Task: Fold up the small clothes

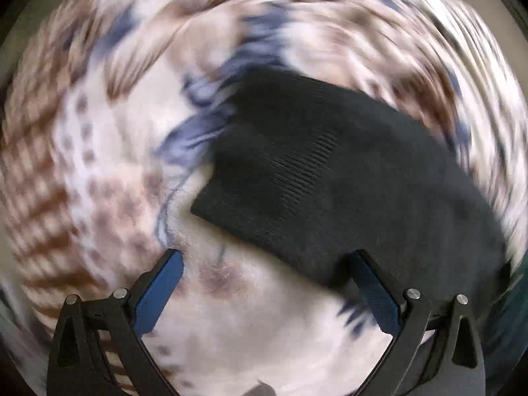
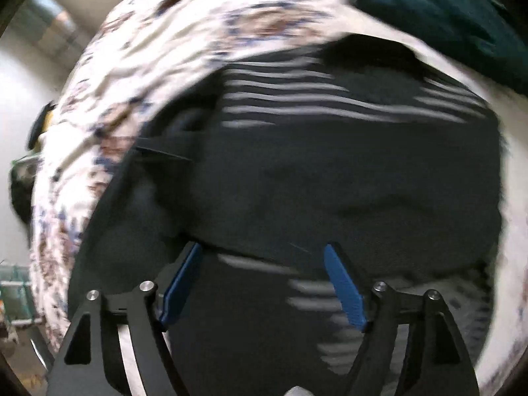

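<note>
Black linkage arms and blue pads are filling the bottom of both wrist views, nearest the lens. Behind them, the patterned cover (image 1: 109, 171), white with brown and blue motifs, is spreading across nearly the whole left wrist view and is smeared by motion blur. In the right wrist view it is curving around the upper left of the frame, with a dark teal fabric (image 2: 439, 10) showing at the top right corner.

On the cover, a black garment with thin white stripes (image 2: 330, 151) is lying spread out, taking up most of the right wrist view. Its stripes are running across the upper part and again low down between the fingers. The right gripper (image 2: 264, 254) is standing wide open directly over this garment, its blue pads apart with the dark cloth showing between and beyond them; nothing is being held between the pads.

In the left wrist view a smaller black ribbed knit piece (image 1: 330, 178) is lying on the cover, reaching from the centre toward the right edge. The left gripper (image 1: 267, 257) is spread wide and is gripping nothing. Its right pad (image 1: 376, 293) is sitting at the near edge of the knit piece, seemingly touching it, while the other pad is over bare cover, well clear of the black cloth.
</note>
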Motion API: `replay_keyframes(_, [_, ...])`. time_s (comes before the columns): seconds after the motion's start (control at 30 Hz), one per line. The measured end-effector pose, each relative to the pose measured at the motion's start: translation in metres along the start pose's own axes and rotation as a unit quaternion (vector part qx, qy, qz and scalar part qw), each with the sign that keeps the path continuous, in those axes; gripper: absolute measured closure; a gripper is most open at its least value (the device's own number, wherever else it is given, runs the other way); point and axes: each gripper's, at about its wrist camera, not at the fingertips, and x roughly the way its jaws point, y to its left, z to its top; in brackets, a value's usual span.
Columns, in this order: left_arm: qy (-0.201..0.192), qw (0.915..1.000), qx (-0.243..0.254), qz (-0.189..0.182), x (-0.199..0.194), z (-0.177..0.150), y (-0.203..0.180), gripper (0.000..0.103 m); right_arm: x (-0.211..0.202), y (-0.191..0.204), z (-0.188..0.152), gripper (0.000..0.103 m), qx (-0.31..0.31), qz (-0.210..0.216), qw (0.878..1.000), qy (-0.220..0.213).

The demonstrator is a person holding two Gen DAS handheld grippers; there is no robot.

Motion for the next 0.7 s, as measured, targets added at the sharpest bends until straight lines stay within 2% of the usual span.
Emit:
replay_keyframes(0.1, [-0.016,0.9963,-0.074,-0.041,0.002,0.014,0.016,0.0,0.001,-0.032,-0.02,0.024,0.019,-0.033,0.999,0.025])
replay_keyframes(0.17, [-0.061,0.9942,-0.078,-0.043,-0.005,0.021,0.011,0.013,0.007,-0.047,-0.033,0.024,0.018,-0.07,0.996,0.044])
replay_keyframes(0.2, [-0.093,0.9933,-0.059,-0.035,-0.01,0.025,0.002,0.039,0.009,-0.051,-0.04,0.024,0.015,-0.081,0.995,0.048])
replay_keyframes(0.23, [-0.117,0.992,-0.036,-0.031,-0.014,0.029,-0.008,0.06,0.009,-0.055,-0.045,0.024,0.013,-0.093,0.994,0.052])
replay_keyframes(0.27, [-0.127,0.9913,-0.02,-0.028,-0.015,0.031,-0.016,0.093,0.009,-0.059,-0.049,0.024,0.013,-0.097,0.994,0.052])
replay_keyframes(0.37, [-0.165,0.9853,0.026,-0.036,-0.025,0.037,-0.046,0.095,0.007,-0.066,-0.056,0.024,0.019,-0.077,0.995,0.053])
replay_keyframes(0.43, [-0.199,0.9763,0.077,-0.039,-0.042,0.035,-0.074,0.096,0.006,-0.071,-0.062,0.024,0.03,-0.057,0.996,0.061])
replay_keyframes(0.53, [-0.242,0.9569,0.152,-0.054,-0.075,0.022,-0.125,0.096,0.004,-0.087,-0.066,0.024,0.043,-0.048,0.996,0.062])
replay_keyframes(0.6, [-0.259,0.9435,0.194,-0.07,-0.097,0.013,-0.158,0.096,0.002,-0.098,-0.067,0.024,0.042,-0.062,0.996,0.055])
replay_keyframes(0.67, [-0.273,0.9276,0.238,-0.092,-0.121,-0.01,-0.198,0.096,-0.001,-0.113,-0.066,0.024,0.044,-0.075,0.995,0.051])
replay_keyframes(0.7, [-0.279,0.9162,0.267,-0.105,-0.133,-0.027,-0.221,0.096,-0.003,-0.126,-0.065,0.024,0.053,-0.071,0.995,0.049])
